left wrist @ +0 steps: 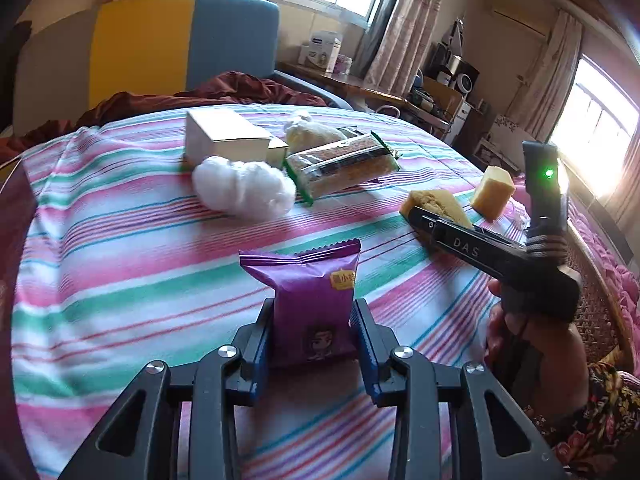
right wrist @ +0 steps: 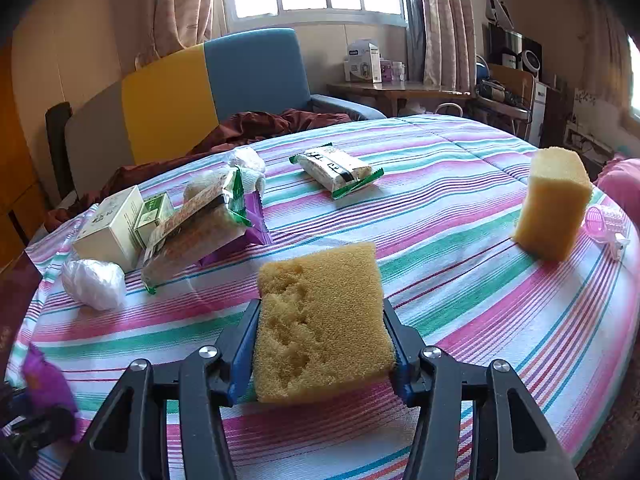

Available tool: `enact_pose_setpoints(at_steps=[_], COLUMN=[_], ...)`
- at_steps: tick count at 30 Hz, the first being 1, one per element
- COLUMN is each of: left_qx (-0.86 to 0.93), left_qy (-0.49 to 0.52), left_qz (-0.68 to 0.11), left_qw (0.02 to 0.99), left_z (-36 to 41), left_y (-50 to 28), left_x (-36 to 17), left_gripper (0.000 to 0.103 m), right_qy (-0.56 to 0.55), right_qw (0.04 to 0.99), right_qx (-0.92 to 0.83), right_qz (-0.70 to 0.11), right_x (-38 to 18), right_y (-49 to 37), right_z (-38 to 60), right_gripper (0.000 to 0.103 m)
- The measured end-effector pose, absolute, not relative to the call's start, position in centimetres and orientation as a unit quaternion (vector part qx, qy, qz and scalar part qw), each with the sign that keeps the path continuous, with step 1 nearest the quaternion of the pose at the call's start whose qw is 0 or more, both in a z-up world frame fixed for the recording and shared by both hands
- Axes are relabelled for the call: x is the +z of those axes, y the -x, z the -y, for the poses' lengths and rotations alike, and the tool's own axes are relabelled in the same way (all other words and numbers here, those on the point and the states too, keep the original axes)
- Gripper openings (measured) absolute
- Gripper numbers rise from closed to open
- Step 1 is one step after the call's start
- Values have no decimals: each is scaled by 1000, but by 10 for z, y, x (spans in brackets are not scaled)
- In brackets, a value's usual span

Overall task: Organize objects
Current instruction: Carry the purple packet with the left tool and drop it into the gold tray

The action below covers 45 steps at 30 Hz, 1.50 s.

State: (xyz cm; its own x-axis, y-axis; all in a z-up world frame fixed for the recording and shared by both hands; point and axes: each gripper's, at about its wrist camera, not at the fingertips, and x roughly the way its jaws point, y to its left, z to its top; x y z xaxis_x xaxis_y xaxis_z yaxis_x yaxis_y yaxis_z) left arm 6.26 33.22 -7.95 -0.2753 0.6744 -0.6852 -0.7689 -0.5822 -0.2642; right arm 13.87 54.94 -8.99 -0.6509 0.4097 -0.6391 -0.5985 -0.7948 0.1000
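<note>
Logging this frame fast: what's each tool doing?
Left tool: closed on the purple snack packet.
Right tool: closed on a yellow sponge.

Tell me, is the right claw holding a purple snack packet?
No. The right claw is shut on a yellow sponge; the purple snack packet sits in the left claw.
</note>
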Motion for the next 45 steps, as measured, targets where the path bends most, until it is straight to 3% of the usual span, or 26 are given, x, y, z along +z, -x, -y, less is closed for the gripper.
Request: enact_pose_setpoints(at_steps=[16, 32, 45], left_qx=[812, 861, 863], left_qy=[384, 369, 433], left_qz=[-16, 27, 51], left_qw=[440, 349, 257], left_z=[-255, -159, -82], left_y=[-63, -18, 43], left_x=[-48, -22, -40], left_gripper=[36, 37, 37], right_qy=[322, 339, 281], right_qw=[301, 310, 200], right_qx=[891, 882, 927], right_qz=[-112, -108, -149], right_x=[-89, -85, -48], right_y=[-133, -130, -125], right_z=[-538, -534, -455], right_gripper=[55, 54, 54])
